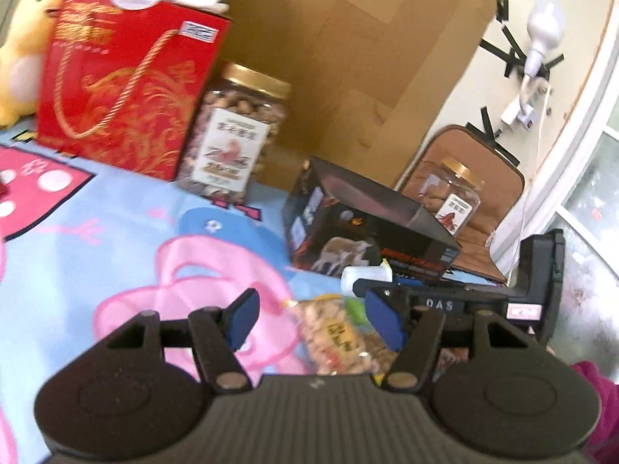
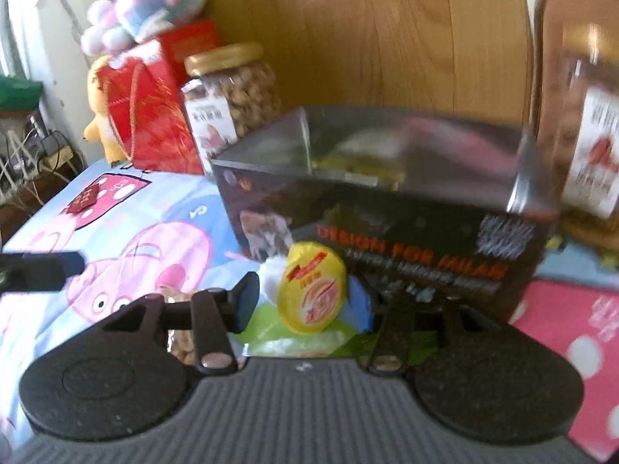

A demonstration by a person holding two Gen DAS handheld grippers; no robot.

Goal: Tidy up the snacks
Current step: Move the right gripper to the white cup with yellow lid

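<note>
One yellow-lidded cup [image 2: 312, 288] sits between my right claw [image 2: 305, 305] pads; whether they press it I cannot tell. One nut bag [image 1: 336, 338] lies between my left claw's [image 1: 315, 323] parted pads, untouched. I count two nut jars [image 1: 236, 131] [image 1: 452, 197], one black box [image 1: 367, 228], one red box [image 1: 123, 89]. Only the left view shows the bag clearly; only the right shows the cup's lid.

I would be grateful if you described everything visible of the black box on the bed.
The black box is an open-topped carton of glossy printed cardboard, with orange lettering and an animal picture on its sides. It stands upright on the cartoon-print bedsheet, in front of the wooden headboard. Yellowish items show inside, blurred. Neither gripper touches it.
</note>
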